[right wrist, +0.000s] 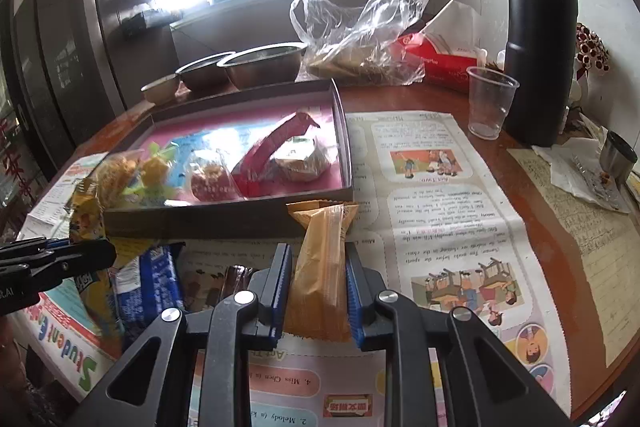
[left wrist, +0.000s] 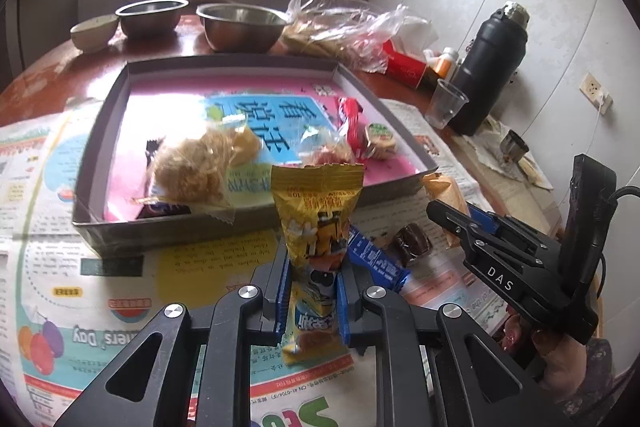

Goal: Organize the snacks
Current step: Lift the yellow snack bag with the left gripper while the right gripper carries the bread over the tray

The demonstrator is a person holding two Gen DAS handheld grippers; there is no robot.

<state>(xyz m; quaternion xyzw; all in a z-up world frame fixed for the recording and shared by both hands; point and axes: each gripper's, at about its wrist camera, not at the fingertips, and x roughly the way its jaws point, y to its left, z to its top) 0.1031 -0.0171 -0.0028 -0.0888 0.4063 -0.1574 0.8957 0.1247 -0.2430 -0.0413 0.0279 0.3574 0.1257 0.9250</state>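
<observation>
My left gripper (left wrist: 311,263) is shut on a yellow snack packet (left wrist: 316,211) and holds it upright just in front of the shallow box (left wrist: 100,131). The box holds several snacks: a clear bag of golden crisps (left wrist: 200,163), a red bar (left wrist: 349,121) and a small wrapped cake (left wrist: 380,141). My right gripper (right wrist: 318,267) is shut on an orange snack packet (right wrist: 324,263), close to the box's near right corner (right wrist: 348,163). A blue biscuit packet (left wrist: 376,259) and a dark brown wrapped sweet (left wrist: 412,243) lie on the newspaper between the grippers.
Newspaper sheets (right wrist: 440,207) cover the round wooden table. Behind the box stand steel bowls (left wrist: 240,27), a clear plastic bag (left wrist: 344,23), a red tissue box (right wrist: 440,59), a plastic cup (right wrist: 490,103) and a tall black flask (right wrist: 540,39). A small metal cup (right wrist: 618,155) sits at the right.
</observation>
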